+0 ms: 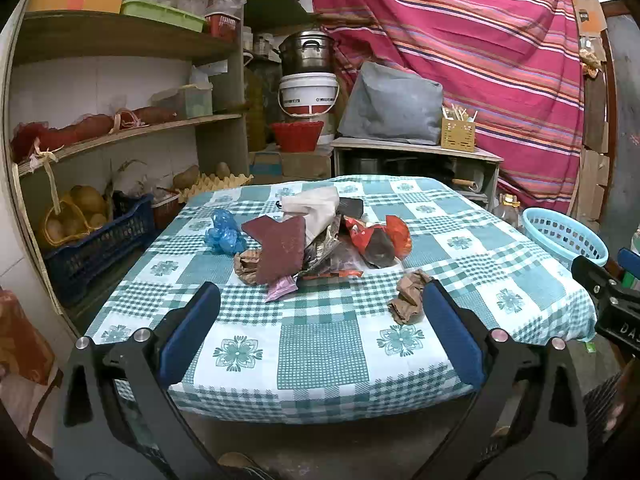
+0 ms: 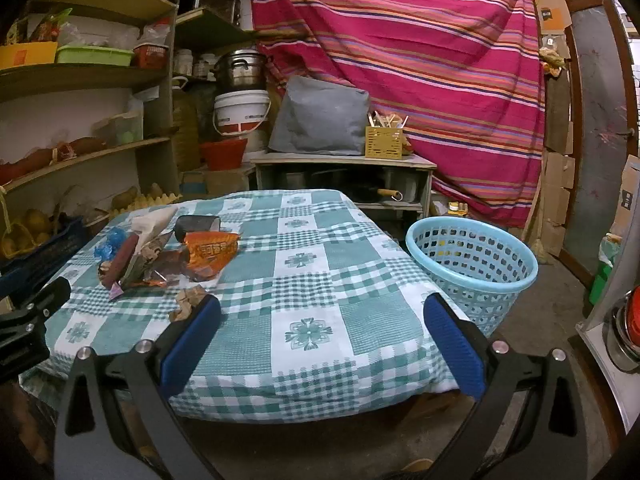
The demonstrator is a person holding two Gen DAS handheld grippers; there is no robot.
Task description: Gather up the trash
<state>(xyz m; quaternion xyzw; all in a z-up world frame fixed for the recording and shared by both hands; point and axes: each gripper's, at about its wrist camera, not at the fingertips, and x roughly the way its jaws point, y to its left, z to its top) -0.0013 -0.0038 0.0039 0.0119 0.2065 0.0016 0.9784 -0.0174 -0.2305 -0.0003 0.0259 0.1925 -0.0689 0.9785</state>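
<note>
Trash pile (image 1: 316, 236), on the checked tablecloth (image 1: 320, 348) toward the table's far left part: white paper, dark red card, blue crumpled plastic (image 1: 224, 234) at the pile's left, red-orange wrapper (image 1: 380, 240) at its right, pink foil scrap on the near side. One crumpled brown paper (image 1: 408, 296) lies apart, nearer the front edge, just beside the left gripper's right-hand finger. Left gripper (image 1: 320, 300): jaws spread wide, nothing between them, hanging short of the front edge. Right gripper (image 2: 320, 312): likewise wide and empty, over the table's front right part. Step in hand, as judged: first pick, not yet begun. Advised: take the loose brown paper first, since it stands clear of the rest; lower the fingers to straddle it and close low enough to catch the paper without pinching the cloth. Thin foil pieces will likely need a grip on a raised fold. Blue perforated basket (image 2: 472, 264): on the floor off the table's right edge, upright, mouth open; appears empty, though its bottom is only partly seen through the holes. Presumed receptacle.
</note>
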